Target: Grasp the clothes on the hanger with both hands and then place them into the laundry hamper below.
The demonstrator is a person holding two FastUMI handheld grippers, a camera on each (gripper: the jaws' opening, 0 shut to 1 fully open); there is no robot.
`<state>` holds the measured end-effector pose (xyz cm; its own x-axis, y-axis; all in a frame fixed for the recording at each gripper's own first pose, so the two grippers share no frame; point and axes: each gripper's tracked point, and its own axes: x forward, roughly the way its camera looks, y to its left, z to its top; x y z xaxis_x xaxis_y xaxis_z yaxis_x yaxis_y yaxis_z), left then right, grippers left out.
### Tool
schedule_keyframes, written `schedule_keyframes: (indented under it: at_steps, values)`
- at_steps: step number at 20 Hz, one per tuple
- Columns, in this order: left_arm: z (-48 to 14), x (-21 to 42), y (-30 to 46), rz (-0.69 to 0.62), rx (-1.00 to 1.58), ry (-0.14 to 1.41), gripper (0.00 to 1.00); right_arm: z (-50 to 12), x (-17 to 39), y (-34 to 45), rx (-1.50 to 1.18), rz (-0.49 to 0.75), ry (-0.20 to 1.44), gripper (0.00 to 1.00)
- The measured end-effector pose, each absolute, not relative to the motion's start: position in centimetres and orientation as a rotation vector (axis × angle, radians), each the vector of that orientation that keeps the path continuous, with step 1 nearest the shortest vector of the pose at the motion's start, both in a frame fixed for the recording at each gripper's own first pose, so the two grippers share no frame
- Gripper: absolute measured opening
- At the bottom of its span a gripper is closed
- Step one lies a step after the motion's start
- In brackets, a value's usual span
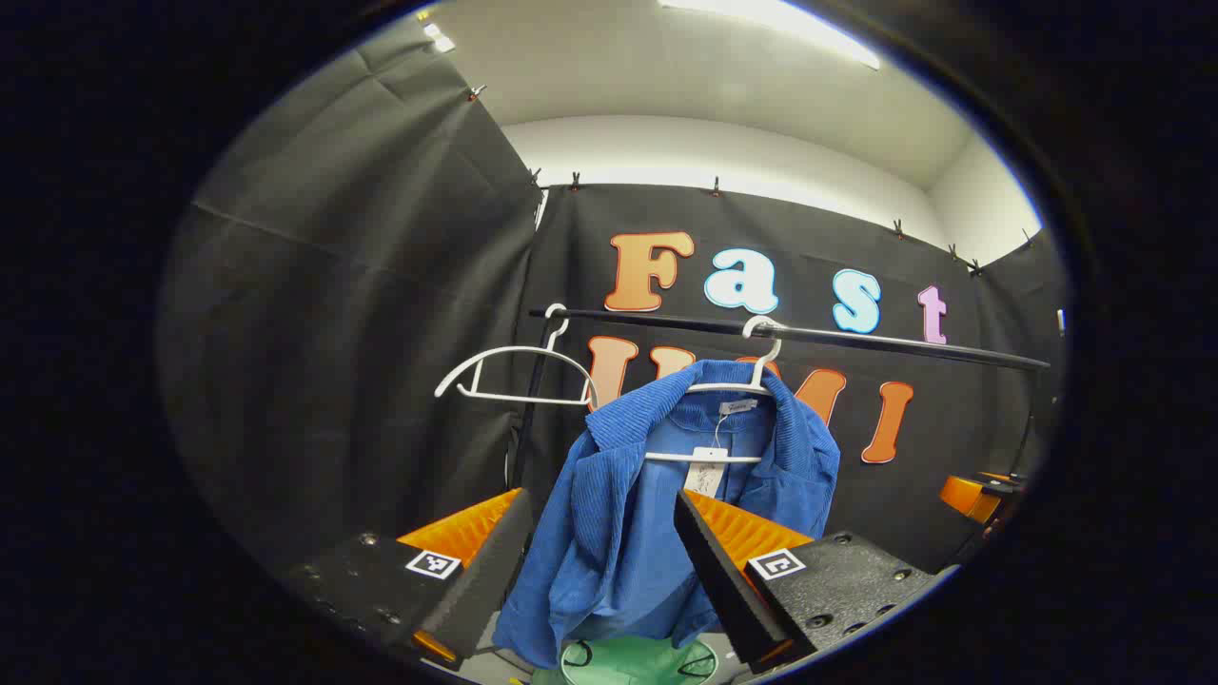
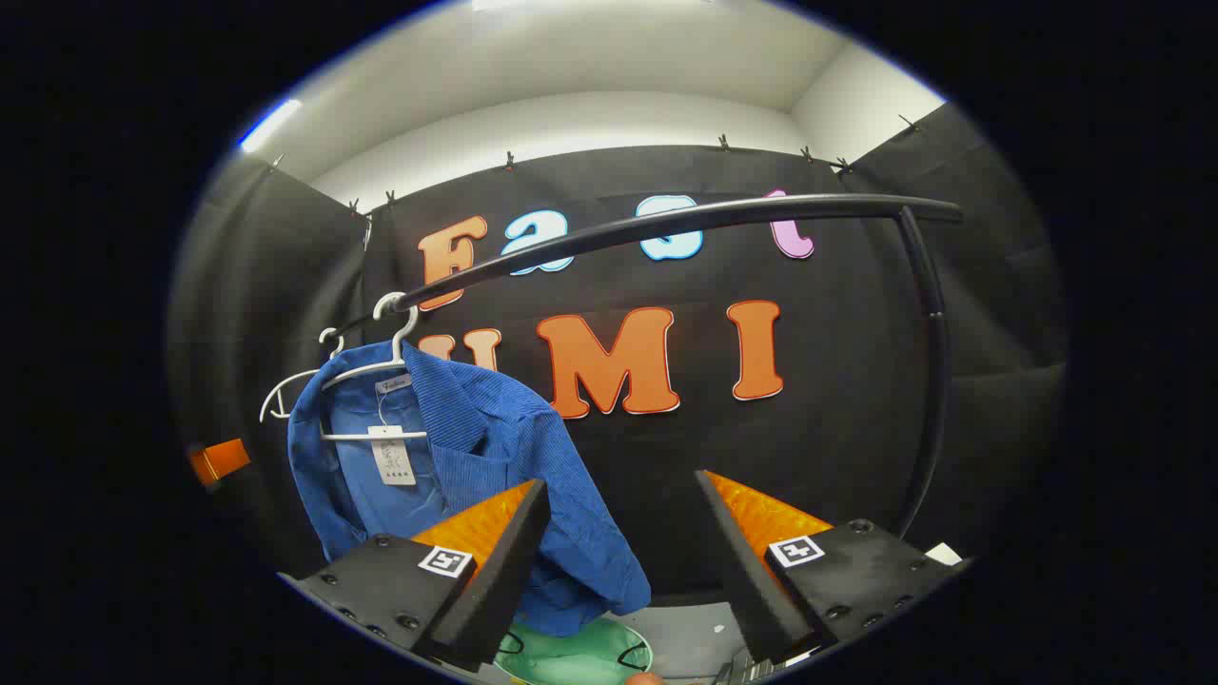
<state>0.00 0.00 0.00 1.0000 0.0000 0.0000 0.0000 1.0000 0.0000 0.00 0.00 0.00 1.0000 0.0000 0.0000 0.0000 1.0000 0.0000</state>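
Blue jacket (image 1: 609,514) hangs vertical btwn open left gripper (image 1: 598,561) fingers; open right gripper (image 2: 618,552) sits off to its right, hamper (image 1: 638,663) below.

A staged recording booth, not a home: black cloth walls (image 1: 381,285) clipped up by small clamps (image 1: 575,179); plain white ceiling with a strip light (image 1: 771,24); a black metal clothes rail (image 2: 666,224) carrying white plastic hangers (image 1: 514,376).
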Motion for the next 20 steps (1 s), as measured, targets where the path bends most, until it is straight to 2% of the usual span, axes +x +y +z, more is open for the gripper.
schedule_keyframes:
  at_steps: [1,3,7,8,11,20]
  values:
    - [-0.1,0.1,-0.2,-0.003,0.006,0.002,0.95,-0.1,0.0,-0.2,0.001,-0.002,0.002,0.98]
    - [-0.4,0.2,-0.4,-0.012,0.015,0.007,0.92,-0.6,0.2,-0.4,0.009,-0.007,0.01,0.98]
    - [-1.6,0.4,-1.7,-0.038,0.026,0.036,0.92,-1.5,0.5,-1.1,0.023,-0.014,0.034,0.98]
    - [-1.7,0.4,-1.8,-0.043,0.032,0.039,0.98,-1.7,0.6,-1.3,0.021,-0.022,0.038,0.98]
    - [-1.9,0.9,-2.2,-0.057,0.05,0.048,0.92,-1.7,0.4,-1.3,0.015,-0.031,0.038,0.98]
    - [-2.9,2.1,-2.1,-0.056,0.07,0.068,0.92,-2.9,1.0,0.2,0.014,-0.016,0.063,0.98]
